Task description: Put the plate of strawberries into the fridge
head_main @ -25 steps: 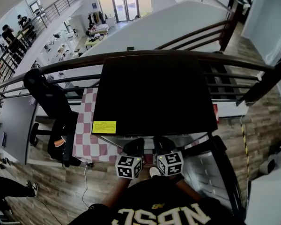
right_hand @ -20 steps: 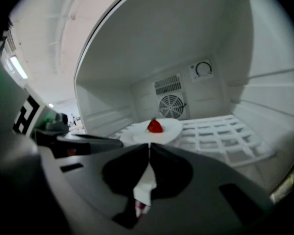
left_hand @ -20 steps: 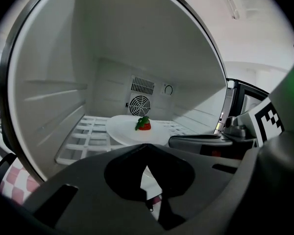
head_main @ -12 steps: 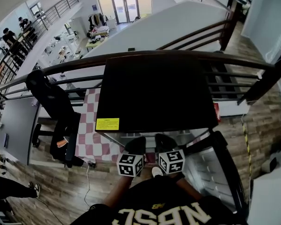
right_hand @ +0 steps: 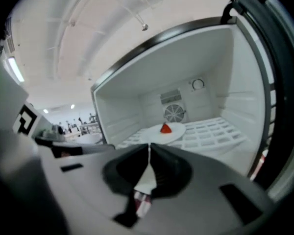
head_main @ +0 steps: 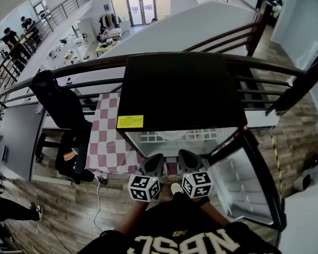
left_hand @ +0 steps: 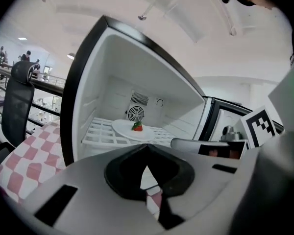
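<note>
The black-topped fridge (head_main: 175,89) stands open in front of me. On its white wire shelf (left_hand: 100,133) rests a white plate (left_hand: 130,131) with one red strawberry (left_hand: 137,126); the same plate (right_hand: 162,134) and strawberry (right_hand: 165,128) show in the right gripper view. My left gripper (head_main: 152,164) and right gripper (head_main: 186,161) hang side by side just outside the fridge opening, well short of the plate. Both are shut with nothing between the jaws. The left gripper's (left_hand: 147,150) tips meet, as do the right gripper's (right_hand: 149,148).
The fridge door (head_main: 244,181) swings open to the right, its shelves facing me. A table with a pink-and-white checked cloth (head_main: 108,136) and a black office chair (head_main: 58,110) stand left of the fridge. A dark railing (head_main: 265,70) runs behind it.
The head view has pulled back, and the fridge's white inside with the plate now shows below the black top. Both grippers stay shut and sit slightly lower.
</note>
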The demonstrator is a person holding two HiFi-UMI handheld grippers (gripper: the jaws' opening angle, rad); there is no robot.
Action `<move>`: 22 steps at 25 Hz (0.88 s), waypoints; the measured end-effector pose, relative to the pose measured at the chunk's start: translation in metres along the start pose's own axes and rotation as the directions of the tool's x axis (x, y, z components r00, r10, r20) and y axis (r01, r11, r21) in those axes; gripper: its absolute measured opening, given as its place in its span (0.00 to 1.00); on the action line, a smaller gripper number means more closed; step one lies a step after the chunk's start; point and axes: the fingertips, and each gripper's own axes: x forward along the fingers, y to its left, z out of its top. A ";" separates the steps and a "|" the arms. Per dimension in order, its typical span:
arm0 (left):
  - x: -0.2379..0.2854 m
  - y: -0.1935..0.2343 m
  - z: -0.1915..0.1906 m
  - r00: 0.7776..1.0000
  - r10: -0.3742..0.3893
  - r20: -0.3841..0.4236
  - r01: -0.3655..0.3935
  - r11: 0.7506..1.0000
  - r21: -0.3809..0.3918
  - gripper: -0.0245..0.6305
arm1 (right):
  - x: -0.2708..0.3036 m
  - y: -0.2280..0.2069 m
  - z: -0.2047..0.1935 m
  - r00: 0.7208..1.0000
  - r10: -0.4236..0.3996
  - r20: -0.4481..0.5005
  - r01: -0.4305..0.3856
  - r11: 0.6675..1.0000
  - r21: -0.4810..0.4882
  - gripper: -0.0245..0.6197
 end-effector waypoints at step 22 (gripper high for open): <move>-0.088 -0.025 0.026 0.984 -0.013 0.179 -0.010 0.992 0.129 0.06 | -0.084 0.055 0.012 0.986 -0.087 0.146 0.103 0.988 -0.112 0.07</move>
